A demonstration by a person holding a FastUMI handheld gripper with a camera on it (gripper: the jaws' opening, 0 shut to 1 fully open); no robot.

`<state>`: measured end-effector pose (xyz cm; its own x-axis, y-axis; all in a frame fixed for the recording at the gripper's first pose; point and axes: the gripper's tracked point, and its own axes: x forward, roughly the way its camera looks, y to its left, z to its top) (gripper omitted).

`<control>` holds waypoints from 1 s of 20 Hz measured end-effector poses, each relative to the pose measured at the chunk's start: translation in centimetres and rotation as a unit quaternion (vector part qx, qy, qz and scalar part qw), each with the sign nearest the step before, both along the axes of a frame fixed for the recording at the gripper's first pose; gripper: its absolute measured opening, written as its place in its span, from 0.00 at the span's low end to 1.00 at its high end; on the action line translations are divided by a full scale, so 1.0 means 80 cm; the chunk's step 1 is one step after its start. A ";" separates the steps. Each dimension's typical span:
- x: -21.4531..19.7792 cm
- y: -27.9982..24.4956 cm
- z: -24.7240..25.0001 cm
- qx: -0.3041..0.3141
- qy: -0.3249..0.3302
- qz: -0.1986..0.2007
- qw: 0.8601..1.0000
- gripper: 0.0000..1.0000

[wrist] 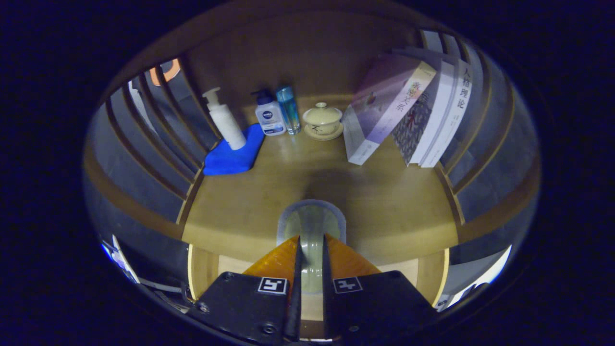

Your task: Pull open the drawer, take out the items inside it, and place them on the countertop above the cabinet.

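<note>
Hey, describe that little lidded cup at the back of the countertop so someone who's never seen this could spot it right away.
Start at the wooden countertop and look to its back, well beyond the tongs, which grip a pale glass. Left of the leaning books and right of the blue bottle sits the lidded cup. It alone is cream-coloured and squat, with a knobbed lid and its own saucer.
</note>
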<state>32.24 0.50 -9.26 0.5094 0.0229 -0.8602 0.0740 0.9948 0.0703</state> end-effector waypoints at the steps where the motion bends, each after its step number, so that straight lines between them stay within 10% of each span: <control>1: 0.011 0.001 -0.004 -0.001 0.006 -0.001 1.000 0.22; 16: 0.068 -0.001 -0.045 0.004 0.024 -0.007 1.000 0.24; 20: 0.064 0.010 -0.026 0.022 -0.028 -0.001 0.999 0.53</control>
